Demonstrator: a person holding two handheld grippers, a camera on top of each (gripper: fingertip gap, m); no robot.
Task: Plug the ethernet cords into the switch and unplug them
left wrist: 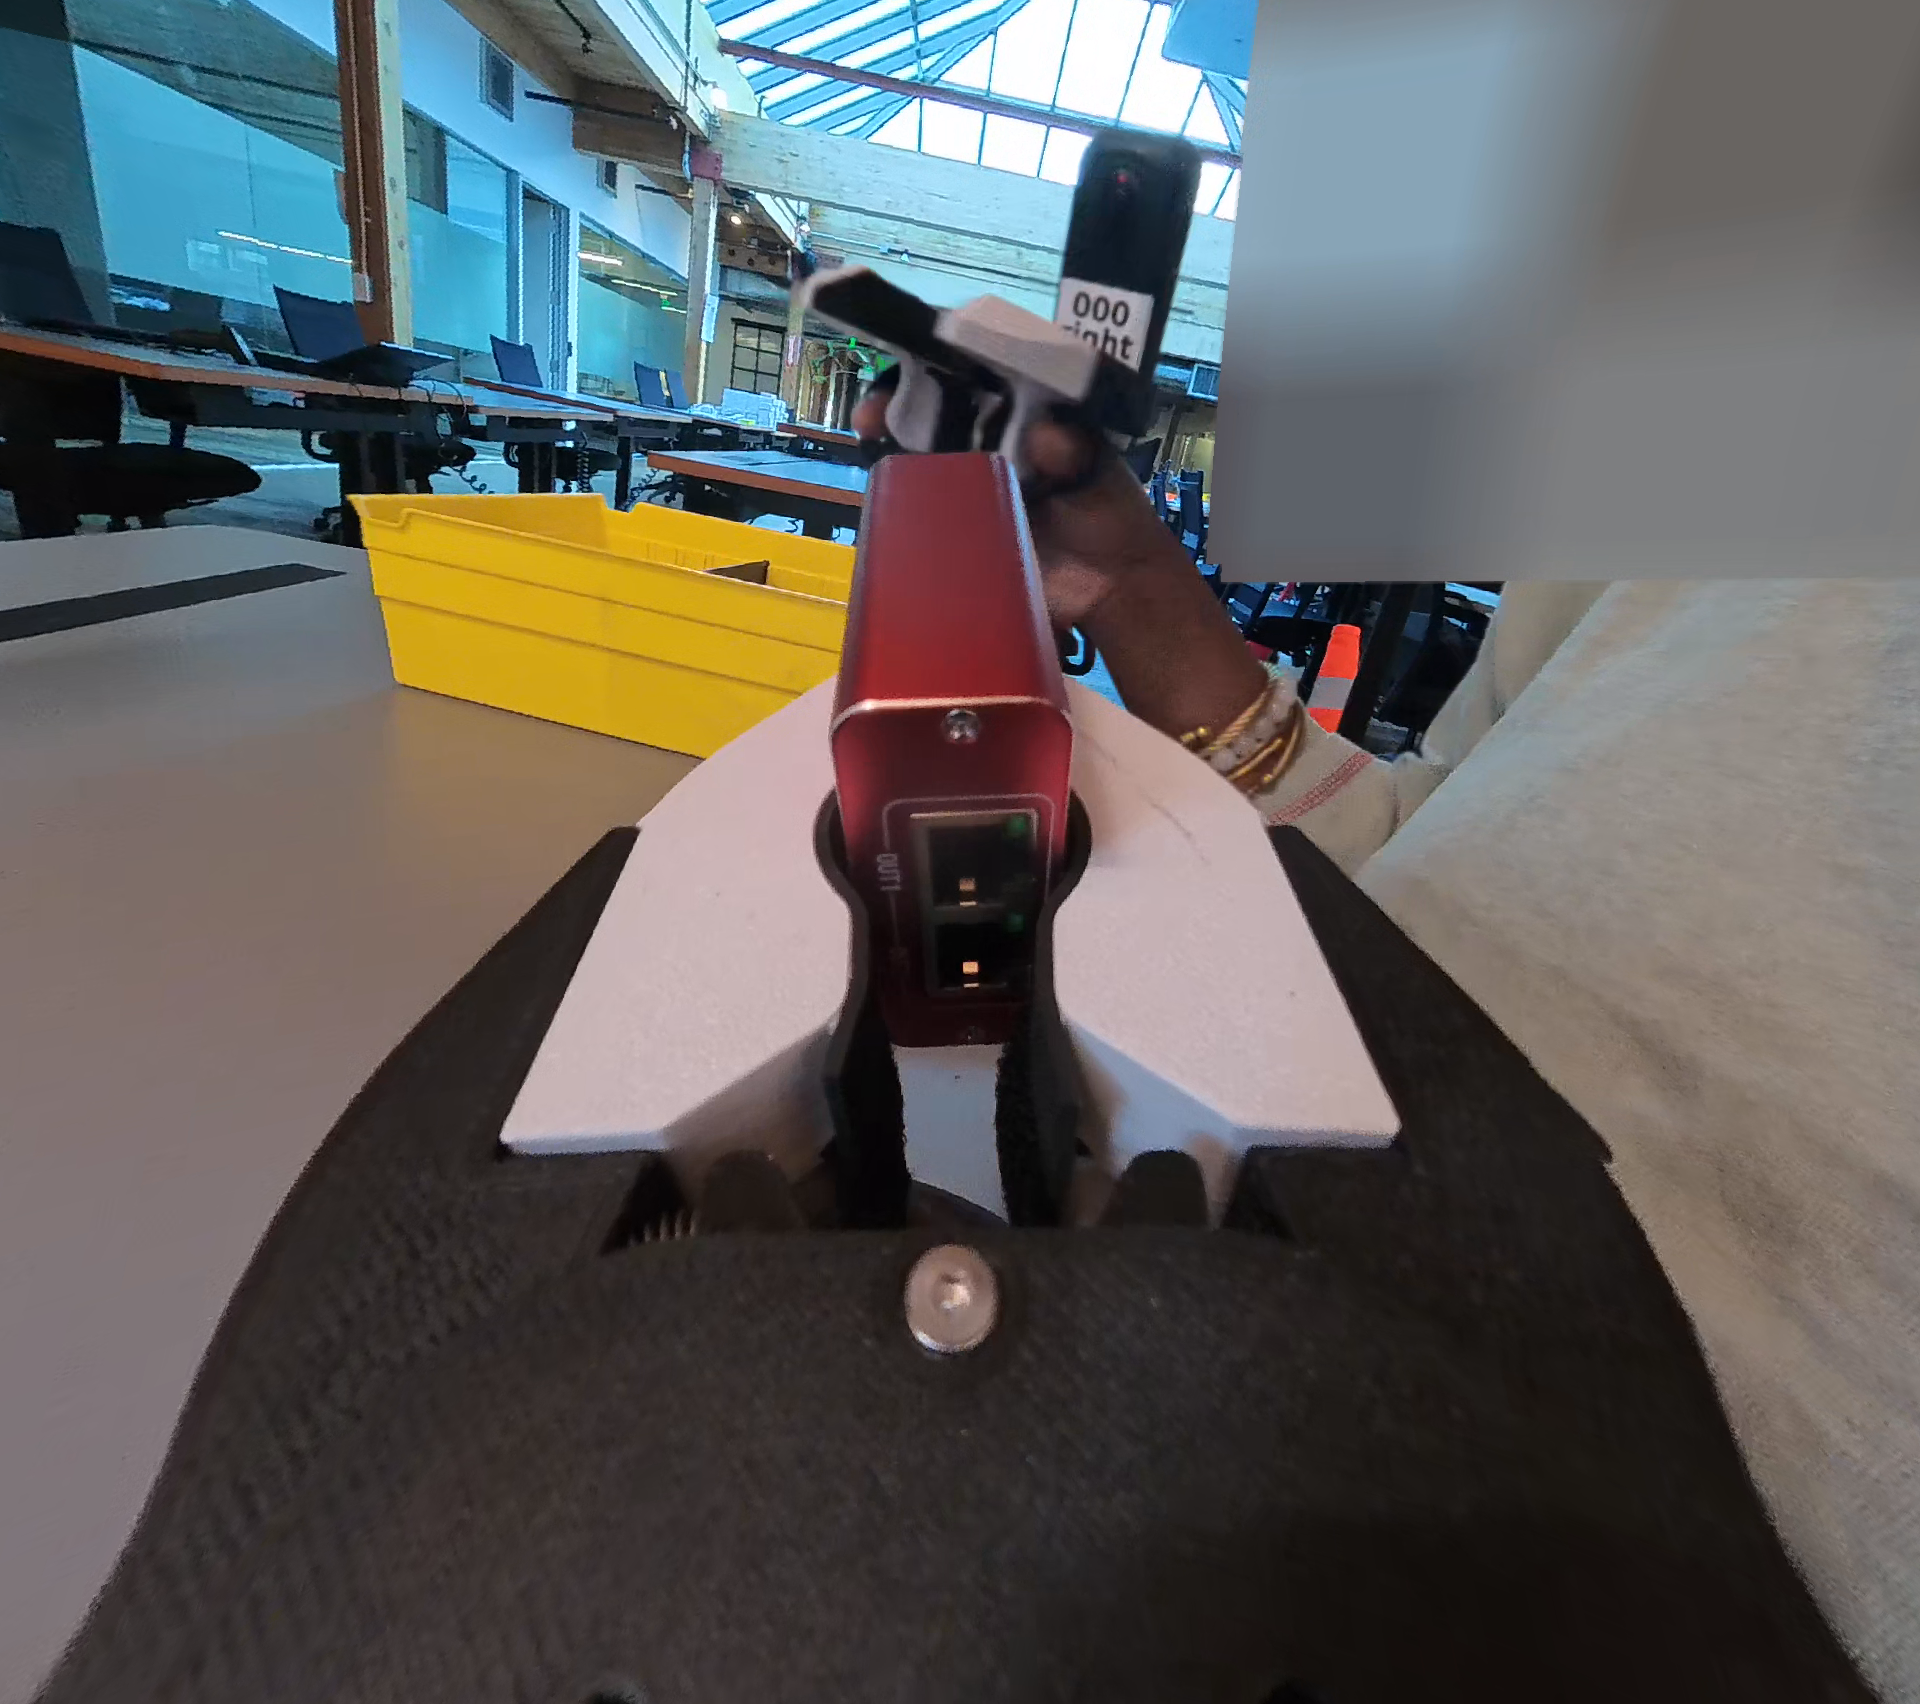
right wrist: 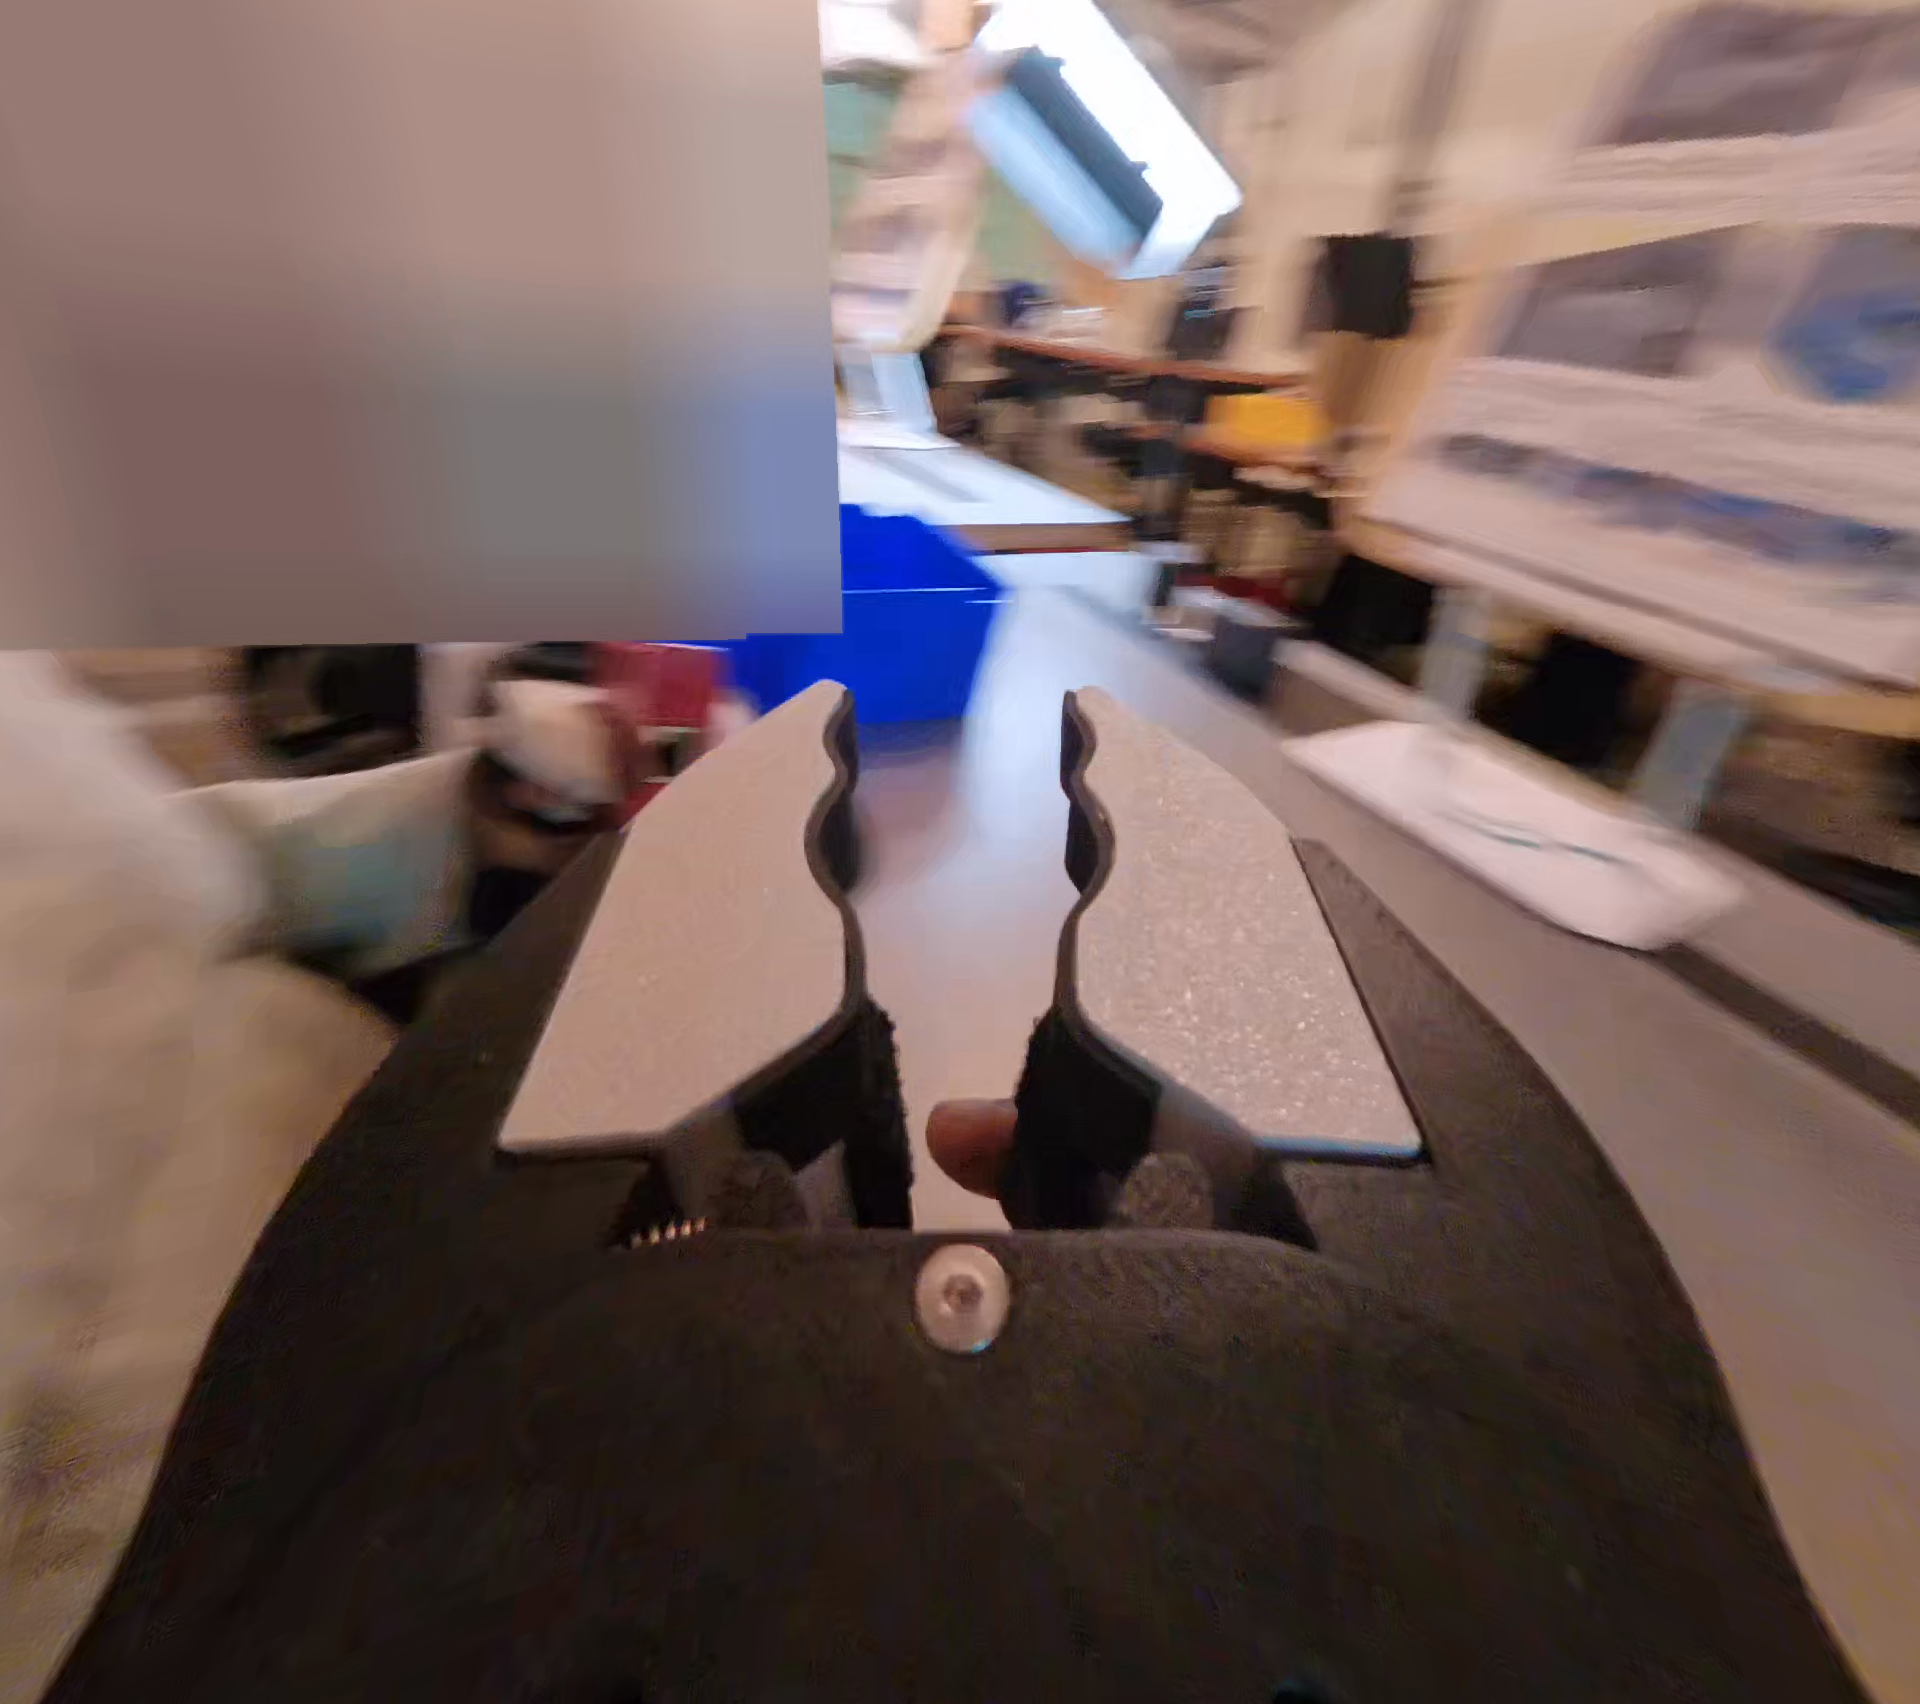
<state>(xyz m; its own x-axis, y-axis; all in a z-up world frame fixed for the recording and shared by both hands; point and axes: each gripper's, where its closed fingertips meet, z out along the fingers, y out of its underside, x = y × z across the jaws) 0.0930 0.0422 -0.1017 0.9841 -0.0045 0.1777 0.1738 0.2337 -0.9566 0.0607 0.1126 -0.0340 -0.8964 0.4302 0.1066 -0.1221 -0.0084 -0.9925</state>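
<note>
Switch [left wrist: 951, 750], red, clamped in left gripper [left wrist: 951, 865] jaws above tabletop [left wrist: 208, 823], both ports empty, facing camera. Right gripper [right wrist: 958, 807] raised, jaws apart, empty. Yellow bin [left wrist: 582, 605] behind.

Left tool [left wrist: 951, 885] clamped tight; right tool [right wrist: 958, 807] raised, fingers parted.

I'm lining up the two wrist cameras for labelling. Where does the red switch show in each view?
Left wrist view: the red switch stands at centre, clamped between the left gripper fingers, two ports facing the camera.
Right wrist view: a blurred red patch left of centre, beyond the open, empty right gripper, is probably it.
Shared landmark: the grey table.
</note>
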